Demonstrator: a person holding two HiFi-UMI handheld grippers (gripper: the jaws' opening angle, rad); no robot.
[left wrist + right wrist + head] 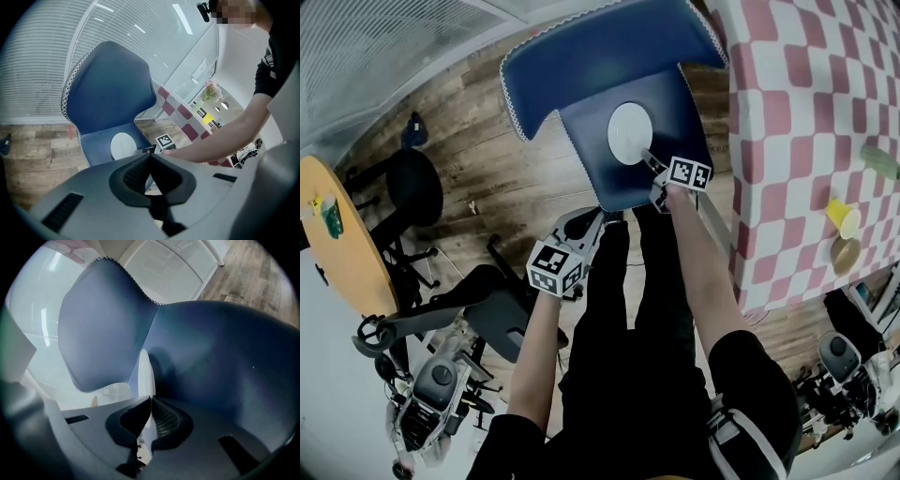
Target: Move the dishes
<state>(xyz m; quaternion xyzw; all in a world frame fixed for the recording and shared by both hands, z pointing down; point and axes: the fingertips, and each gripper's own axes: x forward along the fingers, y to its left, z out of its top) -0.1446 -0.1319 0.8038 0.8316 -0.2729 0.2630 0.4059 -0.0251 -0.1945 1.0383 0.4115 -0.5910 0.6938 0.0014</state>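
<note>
– Head view first: where is the dish?
– The round white ceramic plate (630, 131) is at the seat of the dark blue upholstered chair (609, 56), face up. I can't tell whether it touches the seat.
– Which way does it point?
– It is round, so it has no long axis. The right gripper view shows it edge-on, running away towards the chair back. My right gripper (649, 157) is clamped on its near rim. My left gripper (592, 220) is nearer me, jaws together on nothing.
– Any containers?
– A yellow cup (844, 218) on the red-and-white checked table (787, 94), far right. I can't see its contents.
</note>
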